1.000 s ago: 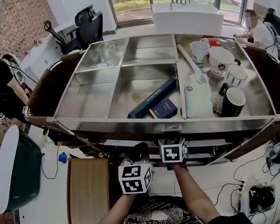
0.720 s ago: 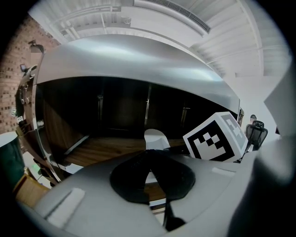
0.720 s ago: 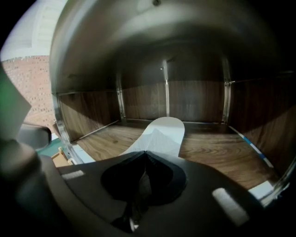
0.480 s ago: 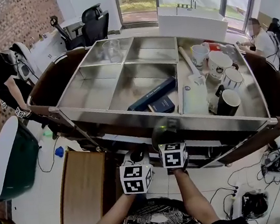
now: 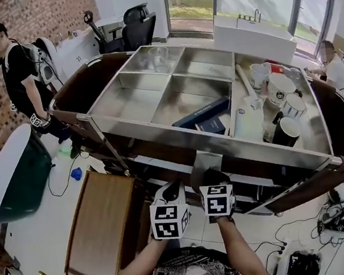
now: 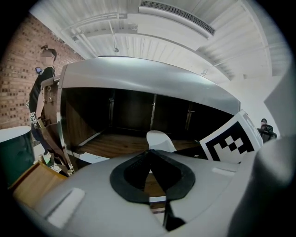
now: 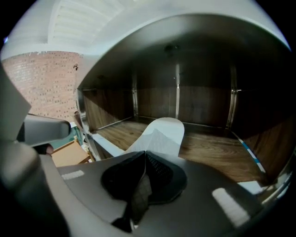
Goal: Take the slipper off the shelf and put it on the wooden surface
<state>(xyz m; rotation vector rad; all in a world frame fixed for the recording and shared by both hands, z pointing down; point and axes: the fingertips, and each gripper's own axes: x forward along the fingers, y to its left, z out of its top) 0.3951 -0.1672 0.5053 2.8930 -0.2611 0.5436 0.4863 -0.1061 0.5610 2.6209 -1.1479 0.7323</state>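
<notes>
**Slipper [image 5: 205, 161] off the shelf [image 7: 217, 155], gripped in the right tool [image 7: 142, 155]**

From my remote seat, the right tool's jaws are nearly closed on one end of the slipper. Mesh fabric is bunched between them, and the pale grey sole juts away toward 12 o'clock. In the head view the slipper stands just in front of the steel worktop [image 5: 223, 145], at 6 o'clock of its front rim. It hangs over the floor and rests on nothing. The shelf's wooden deck lies beyond it, under the worktop.

My left tool [image 6: 150, 152] sits just beside the right one, at its 9 o'clock, with its tips drawn together. A pale end of the slipper shows right behind those tips, and I cannot tell whether they nip its edge.

The wooden surface [image 5: 102, 226] lies at 8 o'clock of both tools, near them but apart. On the worktop, two dark books [image 5: 205, 116] lie in a middle compartment, and mugs [image 5: 286, 131] crowd the 2 o'clock end.
</notes>
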